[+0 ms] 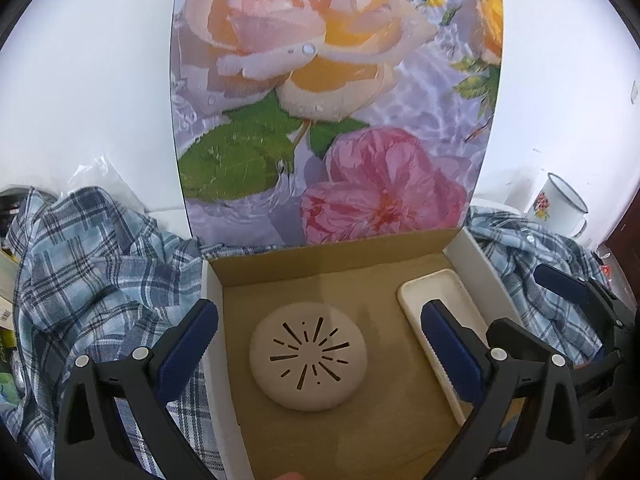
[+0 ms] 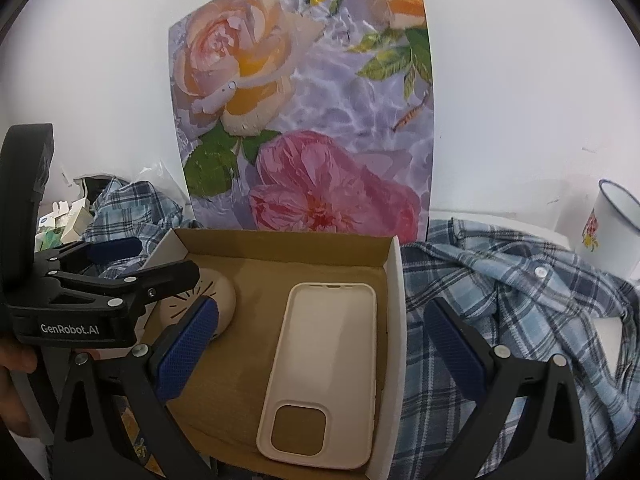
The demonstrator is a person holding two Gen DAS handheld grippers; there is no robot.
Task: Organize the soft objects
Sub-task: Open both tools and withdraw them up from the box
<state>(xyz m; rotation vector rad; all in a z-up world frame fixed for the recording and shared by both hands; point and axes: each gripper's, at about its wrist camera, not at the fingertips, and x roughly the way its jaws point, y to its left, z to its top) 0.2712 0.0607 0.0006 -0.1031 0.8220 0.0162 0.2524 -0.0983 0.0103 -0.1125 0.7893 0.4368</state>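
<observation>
Both grippers are hovering over the cardboard box, jaws spread wide, nothing between them. Left gripper is framing the round slotted pad, lying mid-box; right gripper is framing the cream phone case, lying flat at the pad's 3 o'clock against the box wall. Both are looking light, rubbery and bendy, probably grippy. The case should be pinched across its long rims, the pad across its edge. Plaid shirt is lying crumpled around the box, limp; best grabbed at a bunched fold.
</observation>
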